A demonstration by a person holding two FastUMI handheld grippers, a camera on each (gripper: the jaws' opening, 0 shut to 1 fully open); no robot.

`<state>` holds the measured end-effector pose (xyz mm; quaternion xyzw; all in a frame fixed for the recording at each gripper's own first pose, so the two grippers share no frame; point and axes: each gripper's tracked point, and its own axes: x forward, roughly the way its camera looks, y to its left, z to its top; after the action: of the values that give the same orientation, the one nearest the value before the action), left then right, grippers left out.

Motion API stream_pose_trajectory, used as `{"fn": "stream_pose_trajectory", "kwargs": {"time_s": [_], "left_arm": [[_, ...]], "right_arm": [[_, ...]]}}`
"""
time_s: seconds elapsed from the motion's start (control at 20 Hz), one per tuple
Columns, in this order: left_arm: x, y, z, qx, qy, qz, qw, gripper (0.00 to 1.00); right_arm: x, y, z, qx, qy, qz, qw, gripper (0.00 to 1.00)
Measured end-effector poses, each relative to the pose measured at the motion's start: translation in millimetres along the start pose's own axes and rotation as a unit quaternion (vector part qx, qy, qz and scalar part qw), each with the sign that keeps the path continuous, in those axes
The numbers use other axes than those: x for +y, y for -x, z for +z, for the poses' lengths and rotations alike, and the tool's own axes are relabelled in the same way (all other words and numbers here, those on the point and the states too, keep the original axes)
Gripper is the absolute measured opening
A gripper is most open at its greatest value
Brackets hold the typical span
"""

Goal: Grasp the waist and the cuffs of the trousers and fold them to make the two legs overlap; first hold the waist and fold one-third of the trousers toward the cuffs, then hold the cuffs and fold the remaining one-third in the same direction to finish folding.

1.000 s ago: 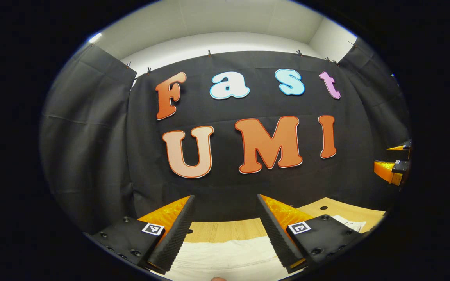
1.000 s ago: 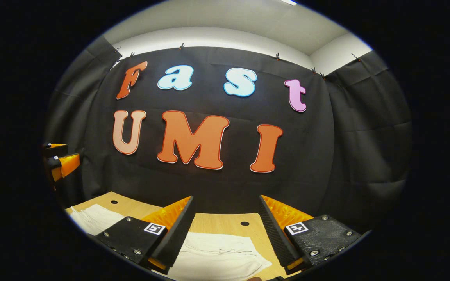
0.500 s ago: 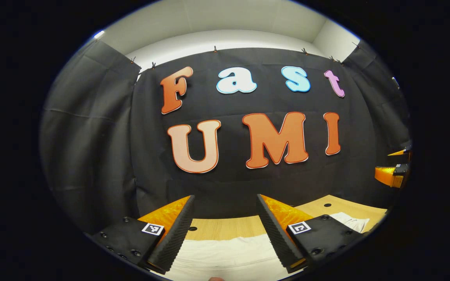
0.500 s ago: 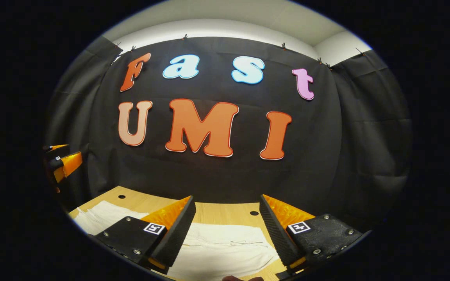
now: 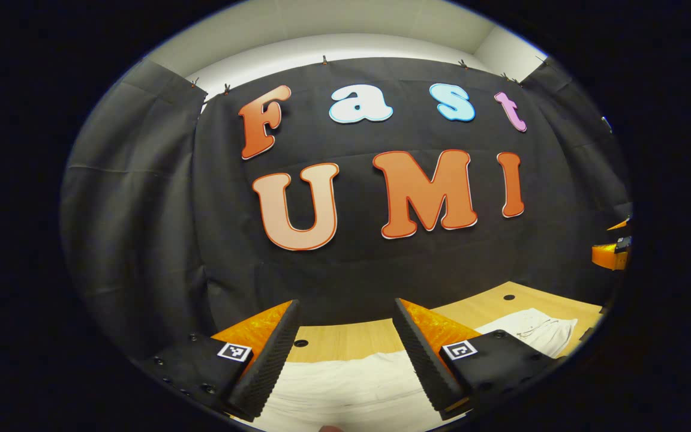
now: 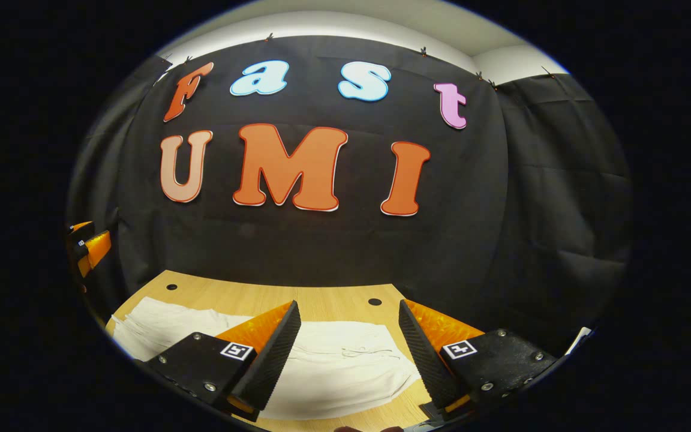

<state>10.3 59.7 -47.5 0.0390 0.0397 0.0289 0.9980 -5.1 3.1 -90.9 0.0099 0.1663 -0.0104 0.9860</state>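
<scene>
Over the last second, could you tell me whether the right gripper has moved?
Yes. In the right gripper view, the black cloth wall has slid upward and more of the wooden table shows, so the open right gripper has tipped downward toward the white trousers.

Both views ride low over the table [image 6: 231, 297], facing the booth wall [image 5: 141, 210] — left gripper view from the left end, right gripper view from the right. Shared: wall, tabletop, white trousers [image 6: 345, 372] — close below.
</scene>
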Motion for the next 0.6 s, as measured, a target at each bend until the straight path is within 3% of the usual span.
{"fn": "stream_pose_trajectory", "kwargs": {"time_s": [0.6], "left_arm": [[8.9,7.0,-53.6,0.112,0.002,0.069,0.991,0.98]], "right_arm": [[-26.7,-36.8,-86.0,0.137,0.015,0.04,0.99,0.99]]}}
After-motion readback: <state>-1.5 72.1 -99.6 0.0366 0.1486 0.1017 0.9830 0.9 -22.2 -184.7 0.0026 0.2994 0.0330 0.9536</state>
